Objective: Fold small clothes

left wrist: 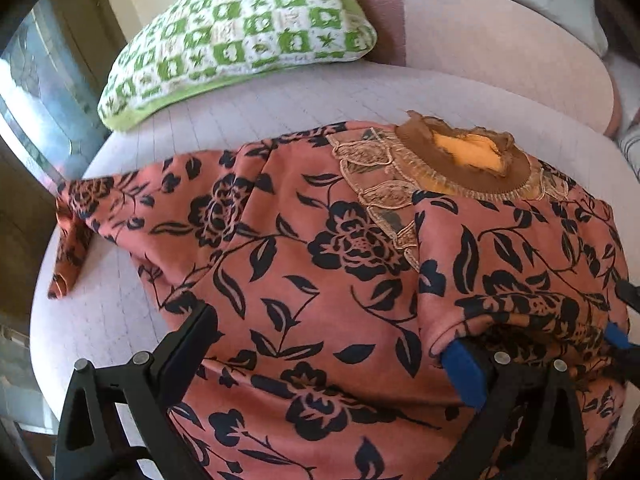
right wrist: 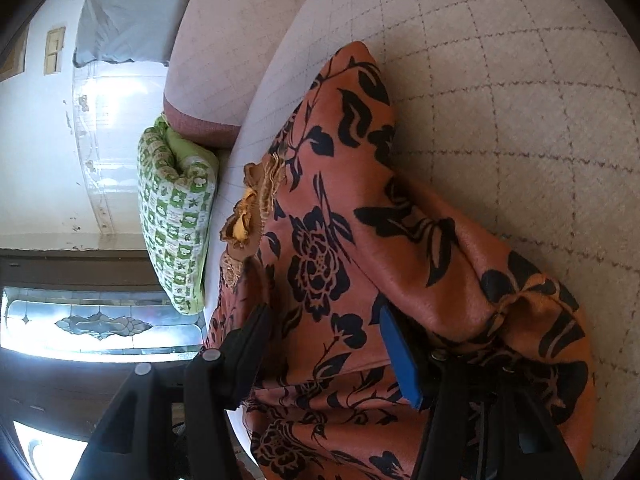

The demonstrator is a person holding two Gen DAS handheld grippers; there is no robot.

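A floral-print top [left wrist: 320, 248] in rust with black flowers is laid across a pale quilted sofa seat [left wrist: 280, 100], neckline [left wrist: 468, 160] toward the backrest, presumably so that it can be folded on a flat surface. One sleeve [left wrist: 72, 240] is stretched out to the garment's left side and rests on the seat. The other sleeve appears to have been turned in over the body, its cuff [left wrist: 516, 312] lying near the right edge of the left wrist view; this is judged a first fold.

The left gripper [left wrist: 320, 344] is held low over the lower body of the top, jaws spread wide with cloth lying between them but not pinched. The right gripper [right wrist: 324, 344] is likewise seen with its jaws parted, set at the folded sleeve region; no cloth is seen clamped between them.

A green checked cushion [left wrist: 240, 40] rests at the back of the seat, well apart from the garment.

The hem is cut off by the lower frame edge in both views. Whether either finger tip presses into the cloth cannot be determined.
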